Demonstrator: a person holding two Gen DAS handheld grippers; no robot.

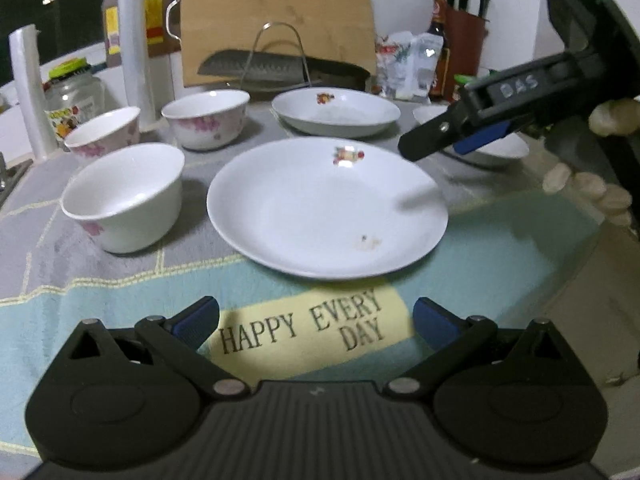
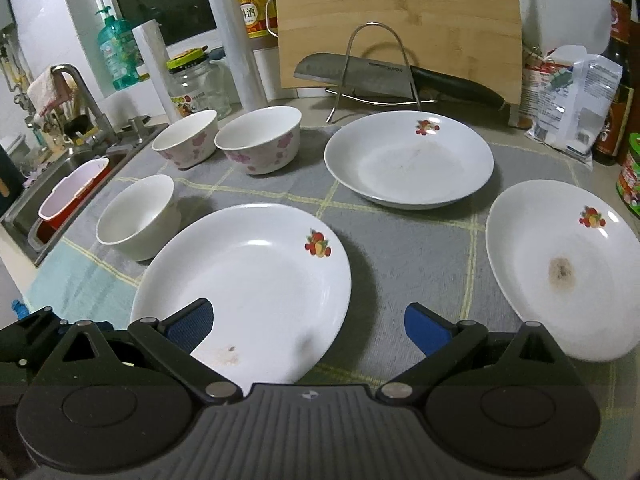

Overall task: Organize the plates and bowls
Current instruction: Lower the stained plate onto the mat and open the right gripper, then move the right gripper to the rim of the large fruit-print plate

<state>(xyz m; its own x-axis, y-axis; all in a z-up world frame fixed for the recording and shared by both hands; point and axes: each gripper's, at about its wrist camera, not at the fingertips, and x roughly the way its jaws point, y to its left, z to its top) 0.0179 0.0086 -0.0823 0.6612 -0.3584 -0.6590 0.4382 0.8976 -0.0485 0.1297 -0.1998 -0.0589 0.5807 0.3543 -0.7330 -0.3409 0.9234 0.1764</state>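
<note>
Three white plates with a fruit print lie on a grey mat: a near plate (image 2: 248, 284) (image 1: 326, 206), a far plate (image 2: 408, 160) (image 1: 336, 112) and a right plate (image 2: 560, 264) with a brown stain. Three white bowls stand at the left: a plain near bowl (image 2: 136, 216) (image 1: 124, 196) and two pink-flowered bowls (image 2: 260, 138) (image 2: 186, 138). My left gripper (image 1: 316, 322) is open and empty, low before the near plate. My right gripper (image 2: 306, 326) is open and empty, its left finger over the near plate's rim; it also shows in the left wrist view (image 1: 448, 136).
A cleaver (image 2: 360, 70) rests on a wire rack before a bamboo cutting board (image 2: 400, 20). A sink (image 2: 60, 184) with a red-and-white tub lies at the left. A glass jar (image 2: 196, 84), plastic rolls, bottles and bags line the back.
</note>
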